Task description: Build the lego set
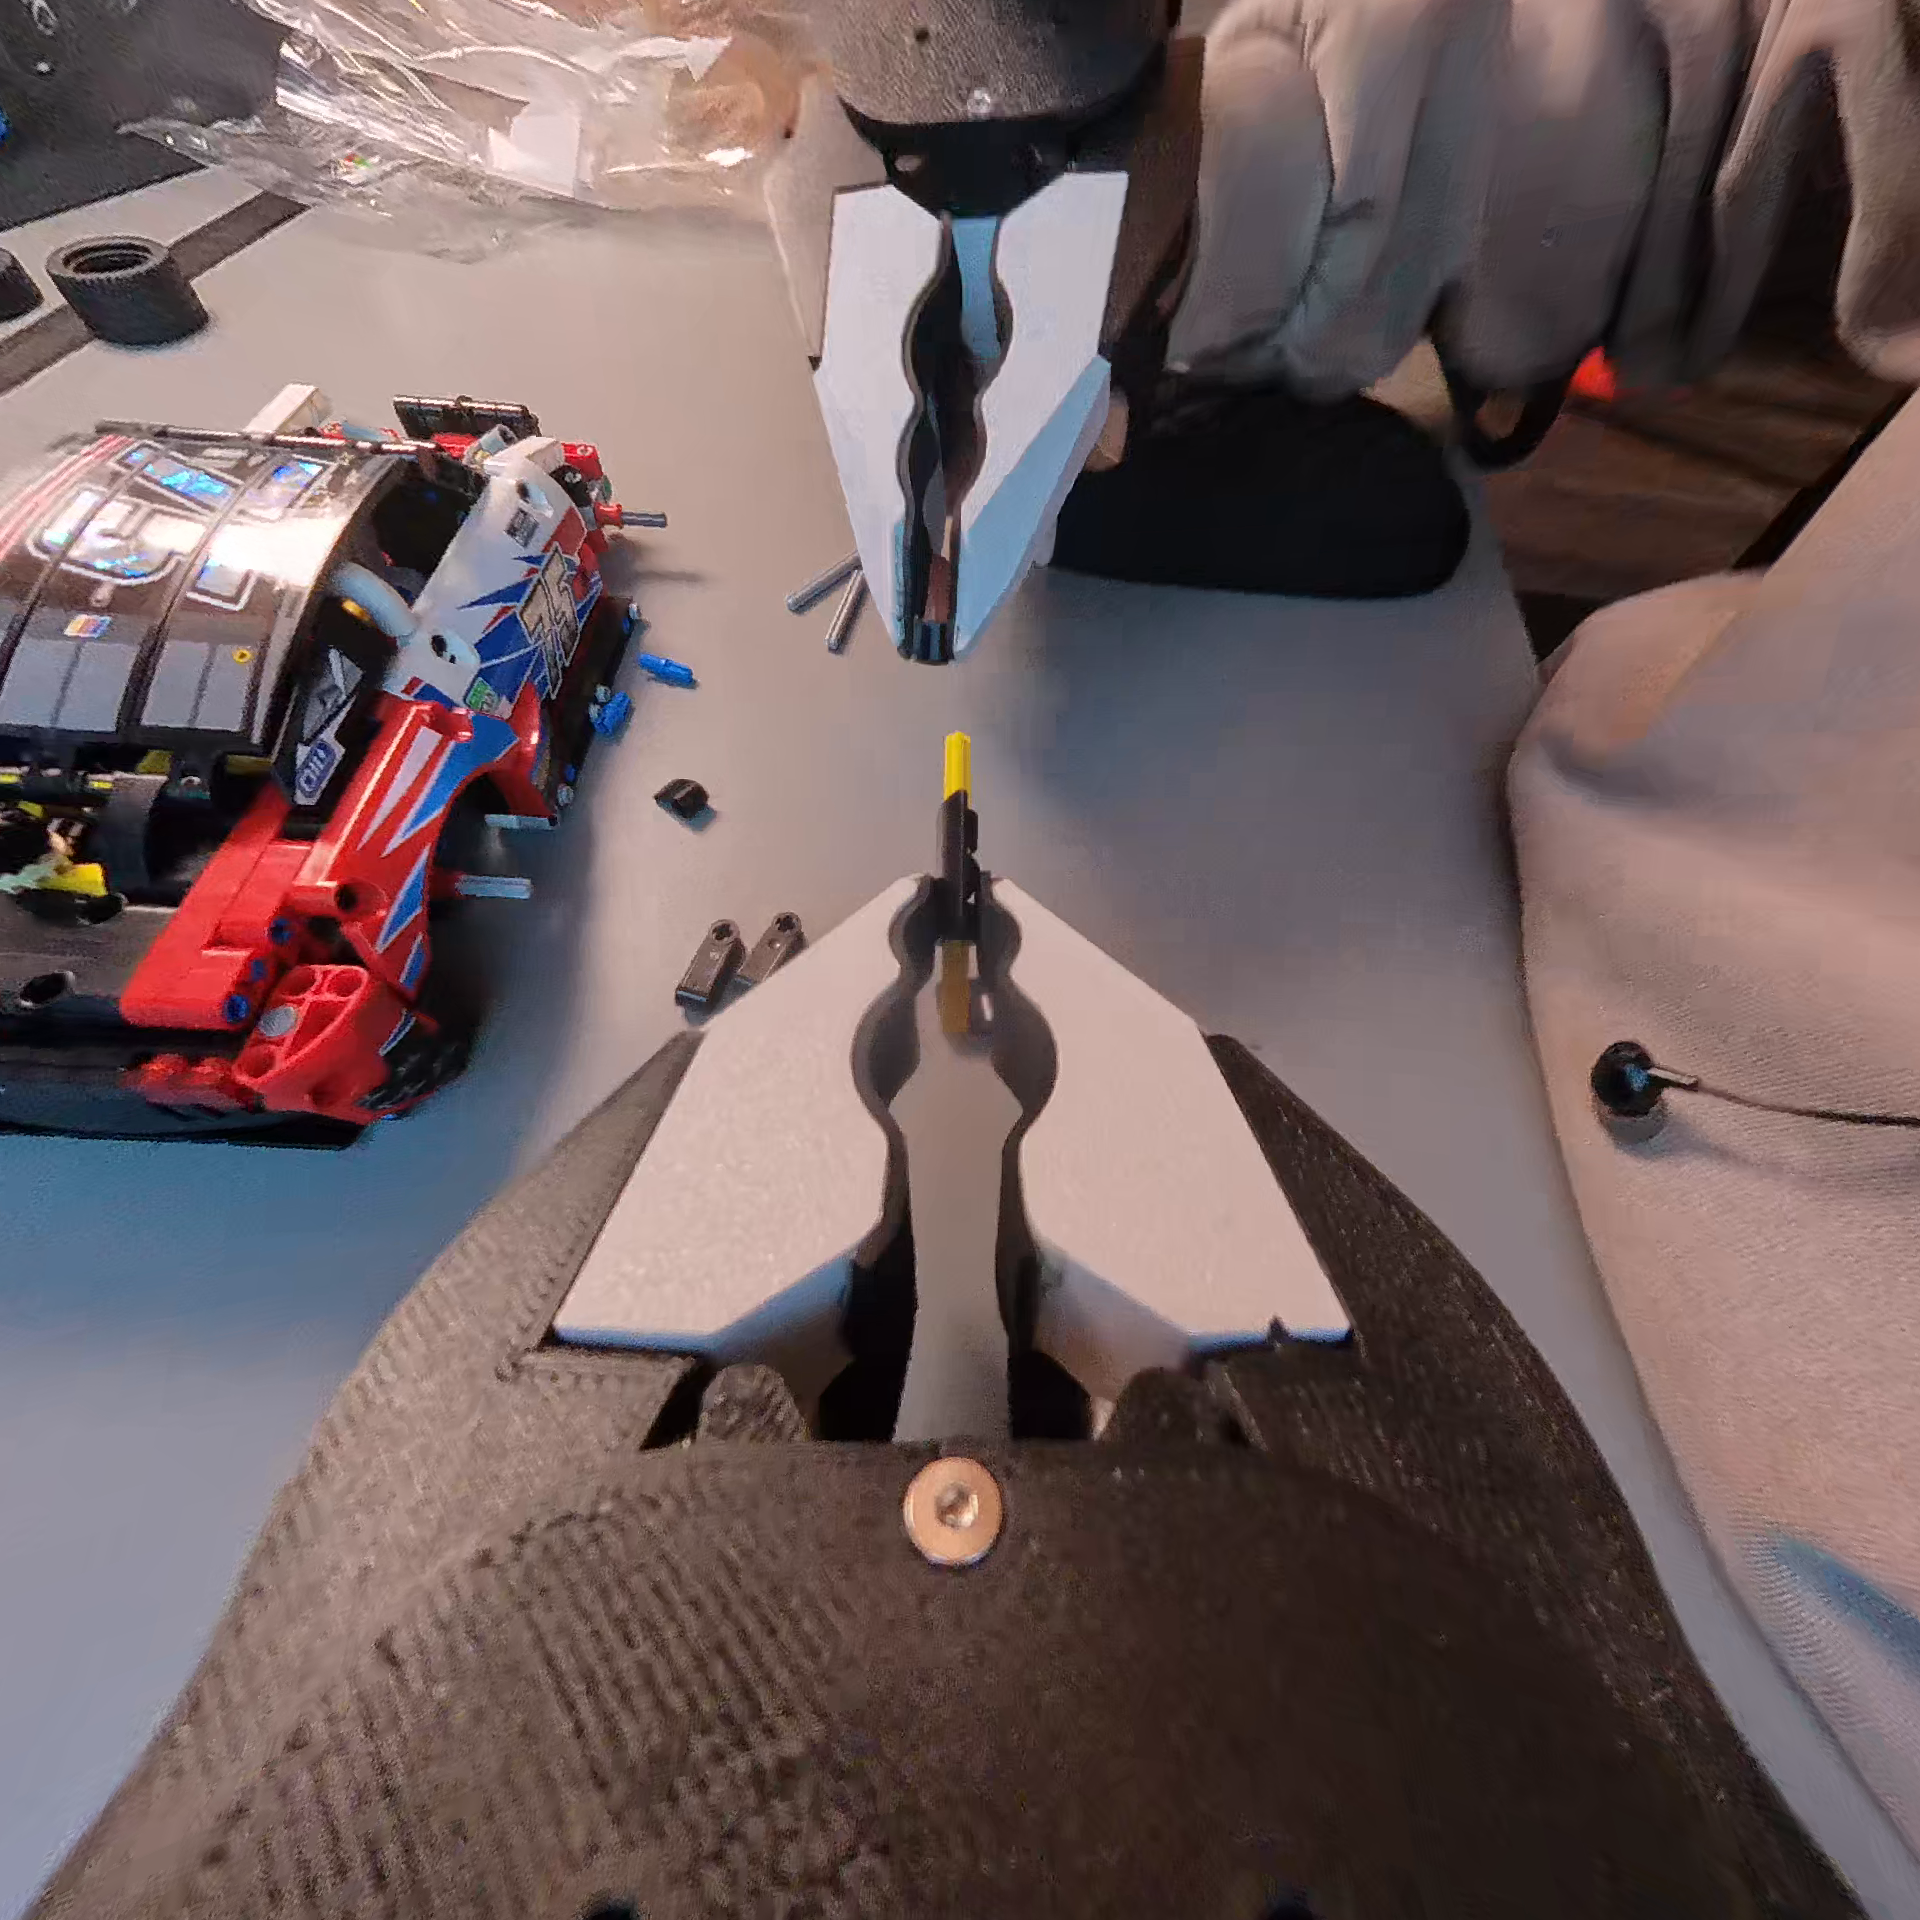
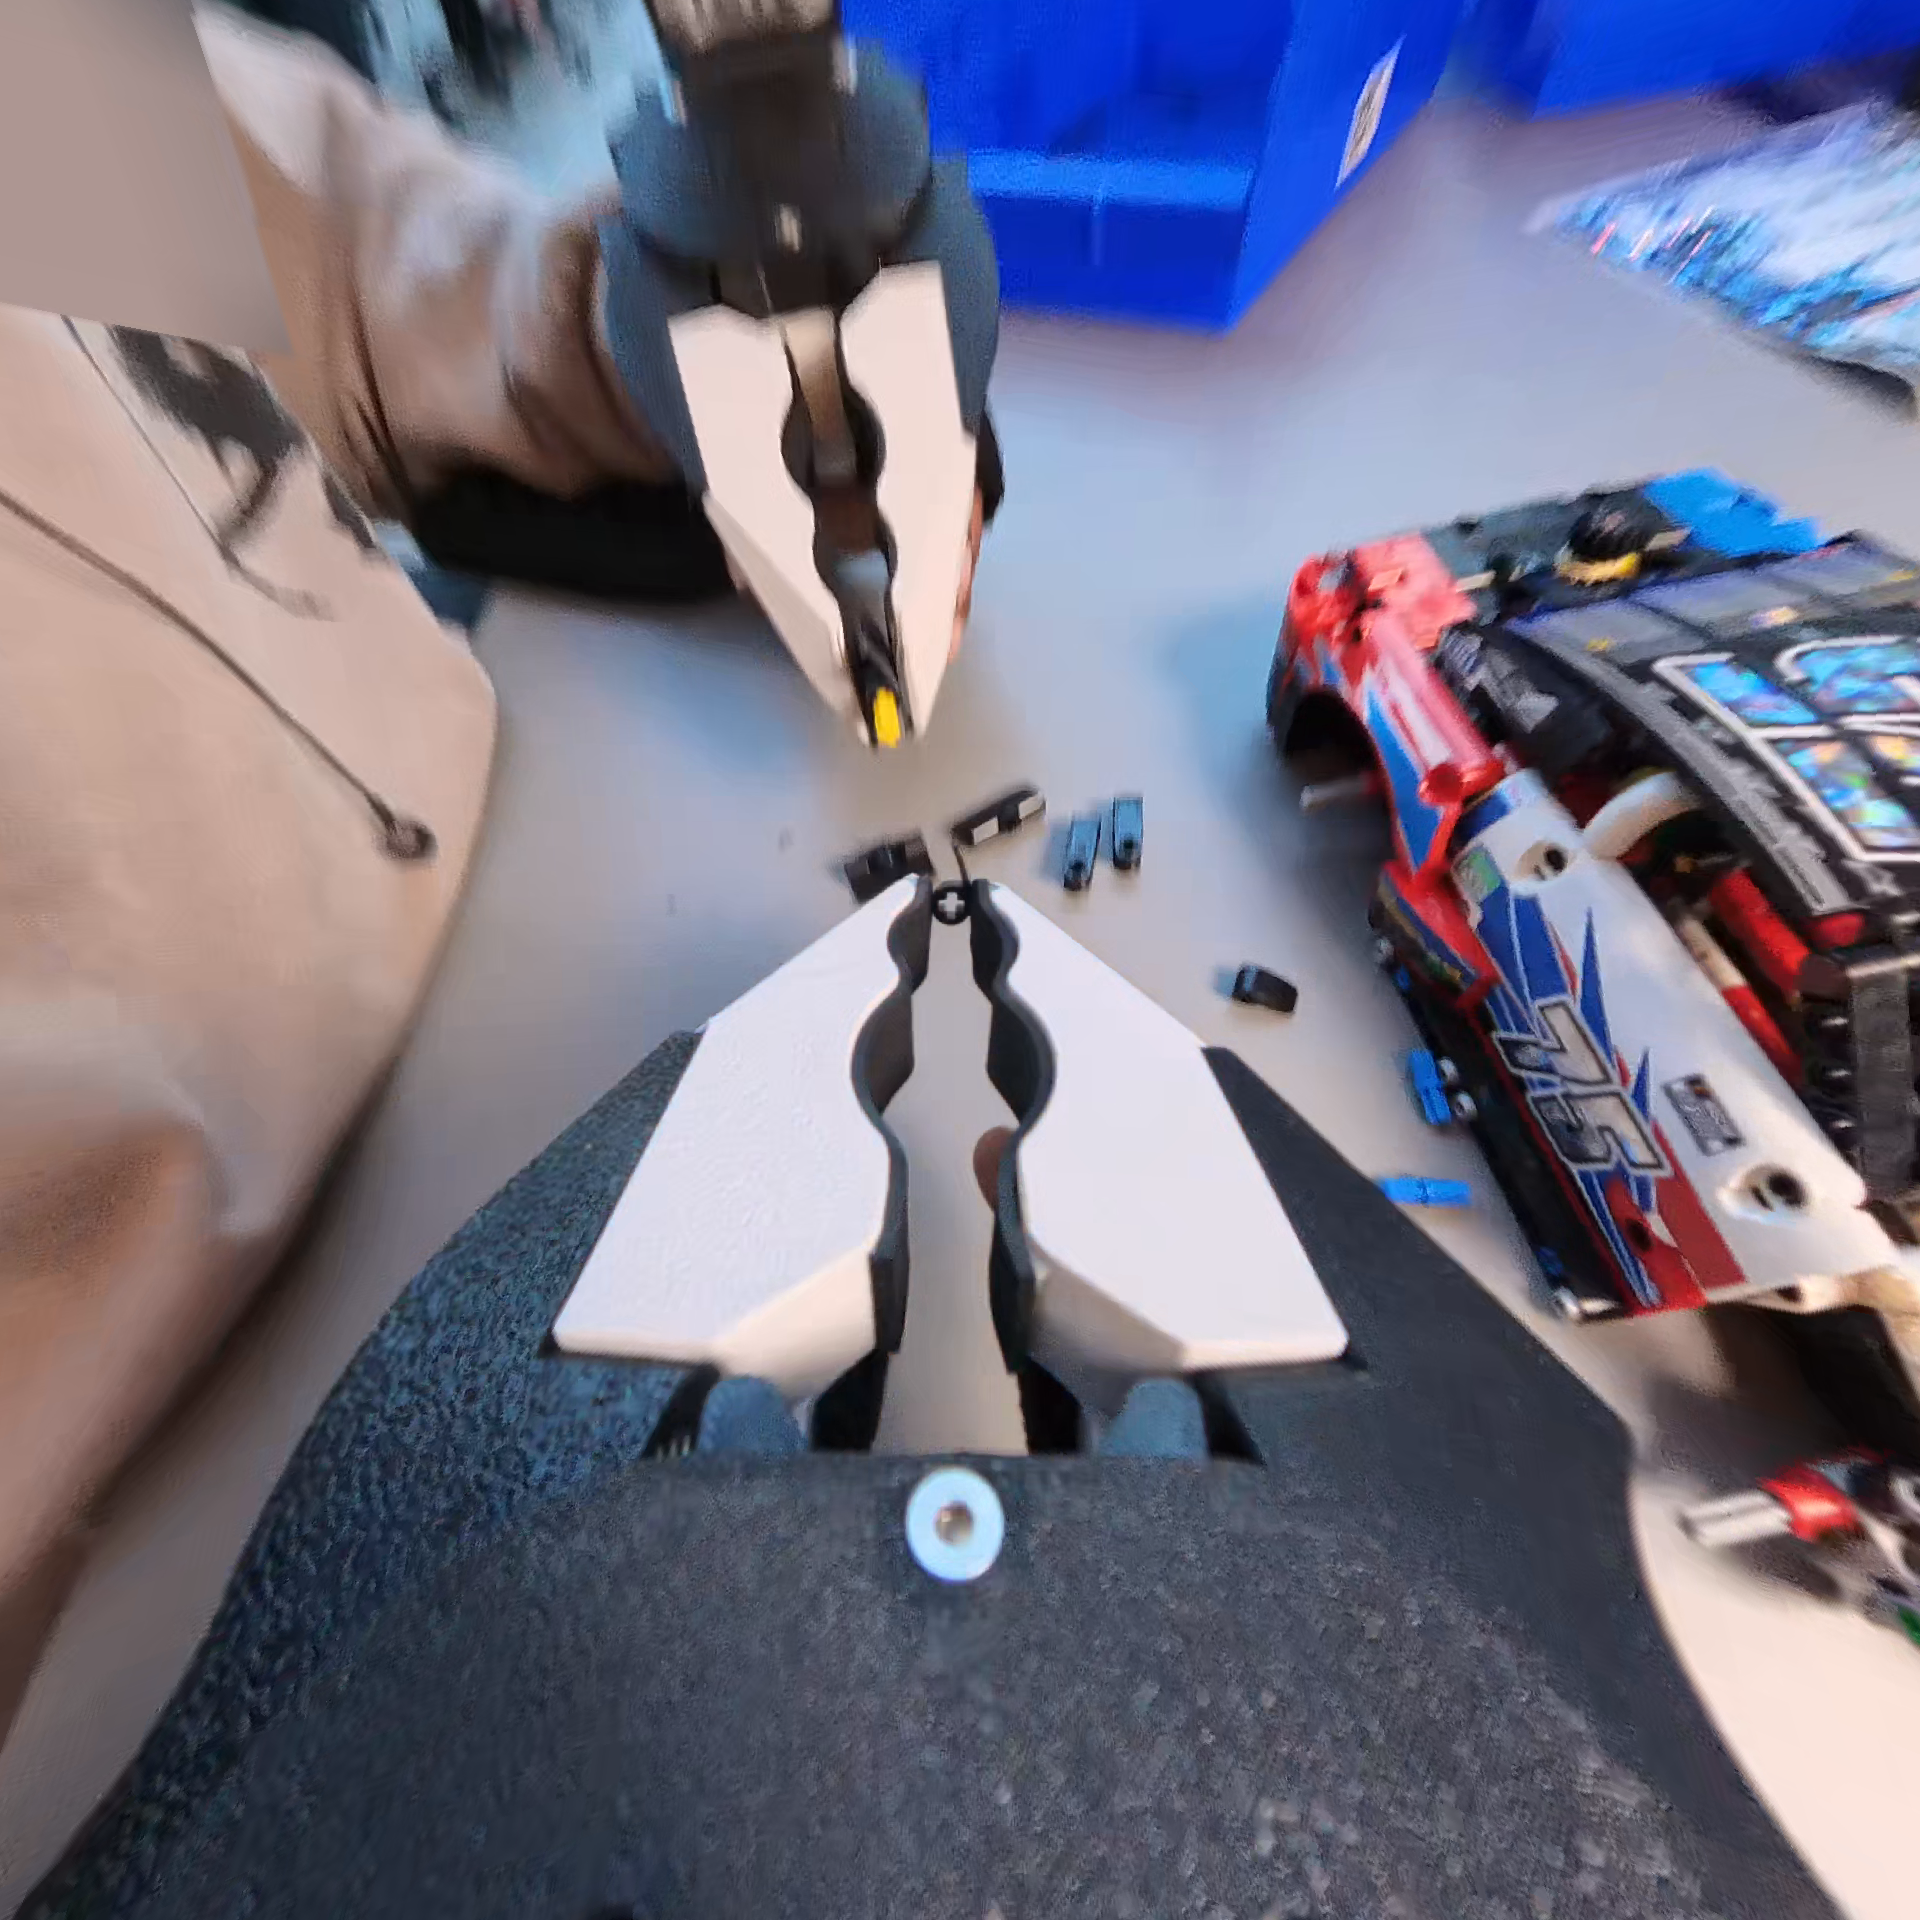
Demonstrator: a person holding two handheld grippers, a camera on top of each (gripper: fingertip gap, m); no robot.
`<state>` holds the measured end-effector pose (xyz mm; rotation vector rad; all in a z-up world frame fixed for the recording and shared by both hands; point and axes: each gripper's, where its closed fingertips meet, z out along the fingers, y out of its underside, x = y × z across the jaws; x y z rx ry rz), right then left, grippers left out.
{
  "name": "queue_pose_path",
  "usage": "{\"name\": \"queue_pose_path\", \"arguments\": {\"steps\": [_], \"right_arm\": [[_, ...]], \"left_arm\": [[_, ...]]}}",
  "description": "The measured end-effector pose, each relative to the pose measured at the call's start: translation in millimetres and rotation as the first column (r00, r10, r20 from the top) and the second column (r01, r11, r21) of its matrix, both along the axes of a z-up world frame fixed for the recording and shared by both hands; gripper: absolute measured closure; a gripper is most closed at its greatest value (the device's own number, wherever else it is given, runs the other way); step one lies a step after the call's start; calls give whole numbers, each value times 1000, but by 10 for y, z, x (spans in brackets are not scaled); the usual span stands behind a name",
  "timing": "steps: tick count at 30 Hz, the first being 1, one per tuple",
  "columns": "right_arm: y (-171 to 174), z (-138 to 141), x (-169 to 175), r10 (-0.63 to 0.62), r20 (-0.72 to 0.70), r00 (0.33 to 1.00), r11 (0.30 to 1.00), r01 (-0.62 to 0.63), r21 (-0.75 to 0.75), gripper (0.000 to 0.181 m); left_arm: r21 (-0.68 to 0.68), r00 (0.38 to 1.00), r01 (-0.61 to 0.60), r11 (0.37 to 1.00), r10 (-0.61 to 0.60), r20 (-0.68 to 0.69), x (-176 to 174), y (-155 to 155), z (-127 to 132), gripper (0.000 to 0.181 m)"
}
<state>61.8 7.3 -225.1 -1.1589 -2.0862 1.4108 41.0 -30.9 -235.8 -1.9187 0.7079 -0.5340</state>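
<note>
Grippers tip-to-tip: left gripper (image 1: 951, 894) pinches yellow axle (image 1: 955, 767), right gripper (image 2: 948, 902) pinches black connector (image 2: 948, 904).

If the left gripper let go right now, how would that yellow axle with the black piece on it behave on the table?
The yellow axle is thin and rod-like, so it would probably roll on the smooth grey table. It looks stiff and light. The black connector on it might stop the rolling early.
</note>
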Motion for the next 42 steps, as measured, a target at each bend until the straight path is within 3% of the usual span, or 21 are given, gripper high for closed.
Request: {"name": "queue_pose_path", "arguments": {"steps": [3, 6, 22, 32, 42], "right_arm": [[-61, 194, -63, -52, -94, 994, 982, 34, -186, 177], [-94, 294, -117, -63, -132, 989, 960, 24, -280, 177], [-211, 295, -150, 6, -107, 994, 913, -49, -405, 177], [-195, 319, -163, 26, 1, 1000, 789, -20, -615, 177], [-220, 204, -183, 44, 75, 996, 803, 9, -596, 177]], "left_arm": [[-58, 988, -7, 998, 16, 152, 11, 16, 85, 176], [-81, 973, -8, 997, 26, 228, 25, 33, 134, 176], [-108, 957, 19, 994, 13, 290, 93, 30, 167, 177], [-243, 916, 22, 970, 78, 395, 134, 22, 188, 177], [-311, 917, 13, 950, 113, 384, 125, -8, 104, 177]]}}
